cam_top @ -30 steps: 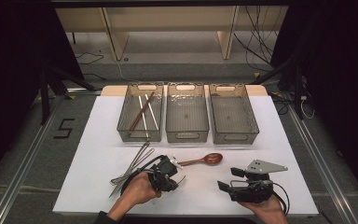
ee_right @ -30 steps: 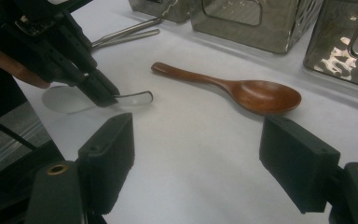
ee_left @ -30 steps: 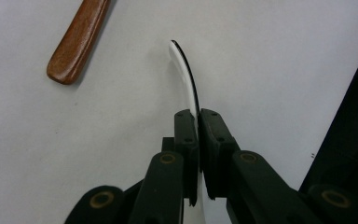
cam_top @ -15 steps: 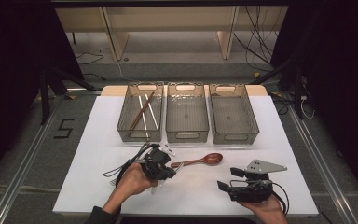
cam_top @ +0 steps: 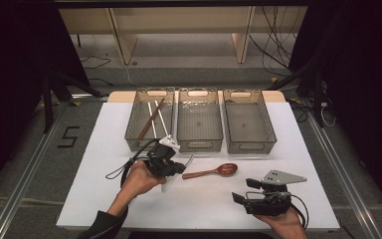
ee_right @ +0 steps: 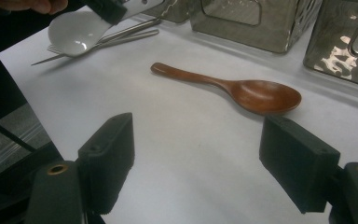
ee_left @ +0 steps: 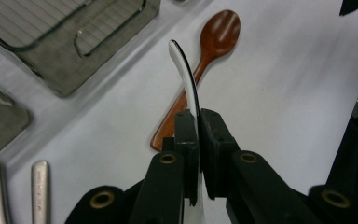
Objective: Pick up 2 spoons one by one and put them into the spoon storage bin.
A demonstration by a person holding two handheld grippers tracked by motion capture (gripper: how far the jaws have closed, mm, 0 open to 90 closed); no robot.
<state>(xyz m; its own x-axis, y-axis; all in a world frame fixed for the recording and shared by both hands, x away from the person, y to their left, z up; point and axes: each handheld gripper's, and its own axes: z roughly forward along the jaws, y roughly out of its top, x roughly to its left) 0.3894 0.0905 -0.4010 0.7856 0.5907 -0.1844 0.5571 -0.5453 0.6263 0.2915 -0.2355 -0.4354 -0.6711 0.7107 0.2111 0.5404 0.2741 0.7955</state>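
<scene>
The left gripper (ee_left: 196,122) is clamping a white spoon (ee_left: 185,70) by its handle, holding it above the white table (cam_top: 129,119) near a wooden spoon (cam_top: 211,172). The right gripper (ee_right: 196,154) is resting with jaws spread wide, gripping nothing.

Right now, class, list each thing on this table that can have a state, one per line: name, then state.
Left claw: shut on the white spoon.
White spoon: gripped by its handle, lifted off the table.
Right claw: open, holding nothing.
Wooden spoon: lying flat on the table, bowl up.
Left bin: holds chopsticks.
Middle bin: empty.
Right bin: empty.
</scene>
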